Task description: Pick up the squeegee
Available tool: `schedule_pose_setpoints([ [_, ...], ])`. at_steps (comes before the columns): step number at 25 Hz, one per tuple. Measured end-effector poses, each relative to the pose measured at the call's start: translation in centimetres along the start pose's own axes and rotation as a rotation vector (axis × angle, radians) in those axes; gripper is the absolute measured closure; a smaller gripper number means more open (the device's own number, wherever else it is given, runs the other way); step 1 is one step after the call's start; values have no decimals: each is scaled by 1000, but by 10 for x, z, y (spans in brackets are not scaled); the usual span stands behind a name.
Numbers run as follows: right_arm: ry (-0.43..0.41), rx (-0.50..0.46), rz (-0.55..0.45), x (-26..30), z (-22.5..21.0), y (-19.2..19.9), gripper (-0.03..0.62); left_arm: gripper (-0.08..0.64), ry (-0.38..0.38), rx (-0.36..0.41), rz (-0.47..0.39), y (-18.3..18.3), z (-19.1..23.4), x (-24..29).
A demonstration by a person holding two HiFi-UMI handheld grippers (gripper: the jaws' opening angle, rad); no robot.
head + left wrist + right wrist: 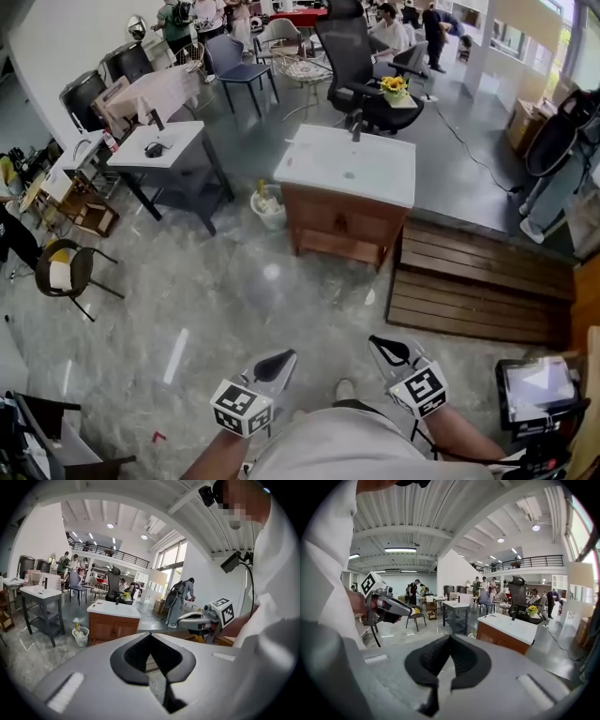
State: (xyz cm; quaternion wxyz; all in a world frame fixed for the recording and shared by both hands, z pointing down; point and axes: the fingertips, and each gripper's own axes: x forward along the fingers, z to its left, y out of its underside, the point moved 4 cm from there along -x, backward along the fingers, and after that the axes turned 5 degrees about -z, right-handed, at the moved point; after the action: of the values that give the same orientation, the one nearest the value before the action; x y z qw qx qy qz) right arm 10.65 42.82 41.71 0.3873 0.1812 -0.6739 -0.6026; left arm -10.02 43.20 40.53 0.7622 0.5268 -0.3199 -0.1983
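My left gripper [279, 362] and right gripper [388, 349] sit low and close to my body, each with its jaws pressed together on nothing. I cannot make out the squeegee from here. My guess is that it lies somewhere about the white sink top [375, 183] of the wooden vanity cabinet [337, 225], well apart from me on the far side of the glossy floor [216, 300]. I should step closer, find its handle, spread one gripper's jaws before reaching, and meet the handle squarely.
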Motion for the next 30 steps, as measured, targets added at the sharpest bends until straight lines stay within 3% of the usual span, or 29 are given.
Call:
schedule_pose_setpoints([
  [7, 6, 33, 29, 2, -62, 23, 589, 552, -55, 5, 6, -11, 3, 54],
  [12, 6, 42, 34, 2, -96, 31, 557, 551, -149, -9, -13, -20, 19, 81],
  [15, 21, 49, 30, 13, -112, 29, 541, 506, -178, -8, -7, -28, 39, 96],
  [23, 66, 42, 71, 84, -161, 26, 531, 443, -181, -18, -24, -48, 134, 156],
  [30, 156, 24, 86, 180, -214, -22, 531, 439, -114, -1, -4, -94, 248, 220],
])
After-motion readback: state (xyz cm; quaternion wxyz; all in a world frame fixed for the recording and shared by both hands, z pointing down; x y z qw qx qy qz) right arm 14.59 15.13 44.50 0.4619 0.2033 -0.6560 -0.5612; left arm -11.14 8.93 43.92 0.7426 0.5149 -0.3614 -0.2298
